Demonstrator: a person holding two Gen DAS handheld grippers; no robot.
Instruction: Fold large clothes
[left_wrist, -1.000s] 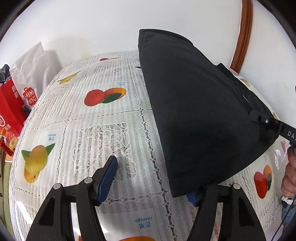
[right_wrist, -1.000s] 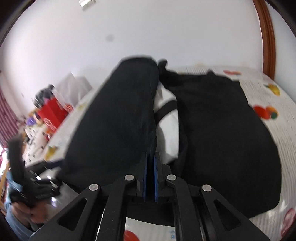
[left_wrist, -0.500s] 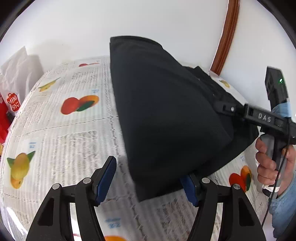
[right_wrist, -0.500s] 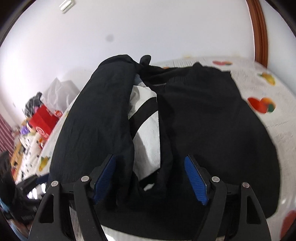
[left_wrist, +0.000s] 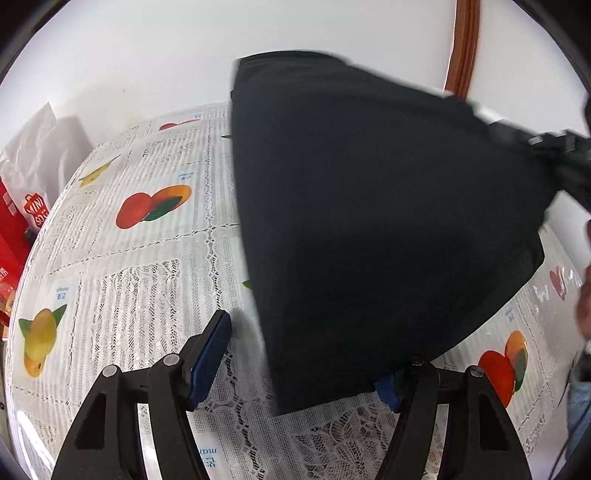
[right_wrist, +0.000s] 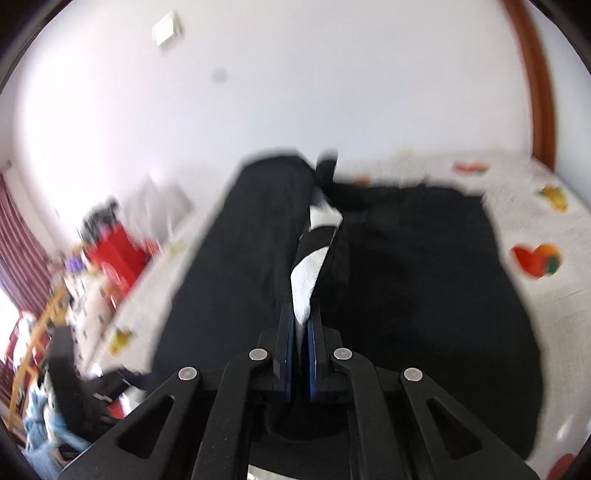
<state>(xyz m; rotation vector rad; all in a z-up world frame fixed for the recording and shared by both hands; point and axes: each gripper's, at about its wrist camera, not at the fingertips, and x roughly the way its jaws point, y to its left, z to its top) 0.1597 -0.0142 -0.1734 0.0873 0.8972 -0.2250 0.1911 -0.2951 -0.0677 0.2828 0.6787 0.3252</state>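
Note:
A large black garment (left_wrist: 369, 221) lies on the fruit-print tablecloth (left_wrist: 140, 266), one part raised. My left gripper (left_wrist: 299, 358) is open low over the cloth, its right finger under the garment's near corner. In the right wrist view my right gripper (right_wrist: 301, 325) is shut on the garment (right_wrist: 424, 277) at an edge where a white and black inner panel (right_wrist: 308, 280) shows, and lifts it. The right gripper (left_wrist: 532, 142) also shows in the left wrist view at the garment's far right edge. The right wrist view is blurred.
A red shopping bag (left_wrist: 22, 221) and a white bag (left_wrist: 40, 147) stand at the table's left end. A white wall and a brown door frame (left_wrist: 463, 44) lie behind. Clutter of red boxes (right_wrist: 114, 254) shows left of the table.
My right gripper, open half a second ago, has shut on the garment's edge and raised it. The left gripper has stayed open near the garment's near corner.

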